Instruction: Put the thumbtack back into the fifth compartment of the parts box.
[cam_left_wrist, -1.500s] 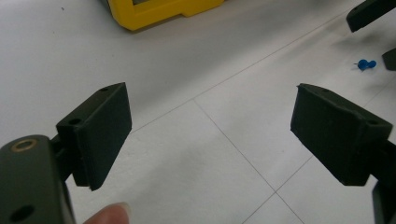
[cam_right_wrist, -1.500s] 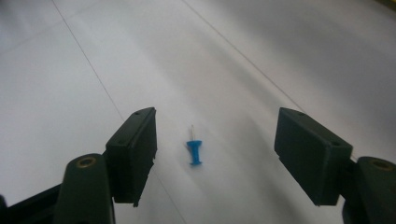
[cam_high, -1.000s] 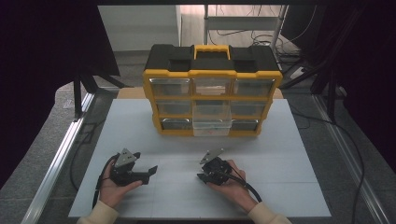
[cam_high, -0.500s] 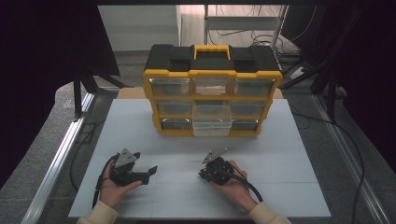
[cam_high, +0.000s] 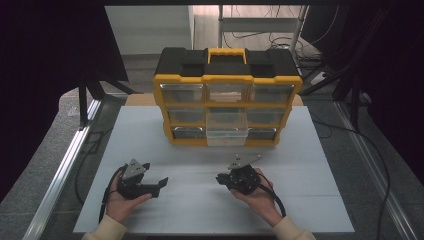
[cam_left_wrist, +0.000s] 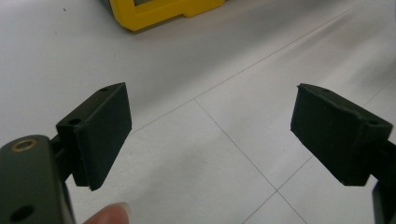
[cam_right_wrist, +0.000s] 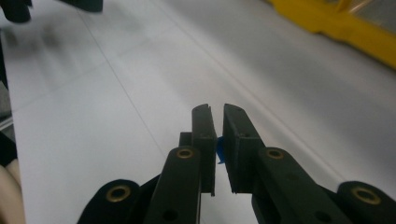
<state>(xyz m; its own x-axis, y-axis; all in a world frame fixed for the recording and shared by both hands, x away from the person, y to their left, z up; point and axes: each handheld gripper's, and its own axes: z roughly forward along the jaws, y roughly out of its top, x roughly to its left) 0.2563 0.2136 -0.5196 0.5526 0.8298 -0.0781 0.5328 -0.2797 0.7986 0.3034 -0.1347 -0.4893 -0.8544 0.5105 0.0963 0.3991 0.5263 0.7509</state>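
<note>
Grippers are numbering two on the desk (cam_high: 320, 150), one in each of the person's hands, and both are sitting near its front edge. One yellow and black drawer cabinet (cam_high: 227, 95) is standing at the back edge, roughly midway along it, with nine clear drawers in three rows of three and one yellow handle on top; the middle drawer of the bottom row (cam_high: 227, 132) is standing pulled out towards the front, while the other eight are sitting flush. Left gripper (cam_high: 159, 183) is resting toward the front left corner, its jaws standing spread wide, and in the left gripper view (cam_left_wrist: 210, 135) nothing is lying between the pads but the bare white surface. Right gripper (cam_high: 221, 178) is being held just off the surface nearer the middle of the front edge, well apart from the cabinet. Its jaws have just been closing, and in the right gripper view (cam_right_wrist: 216, 142) they are now pressed almost together, pinching one small blue piece (cam_right_wrist: 219, 150) that is peeking out from the narrow slit between the pads; what that piece is cannot be told.
</note>
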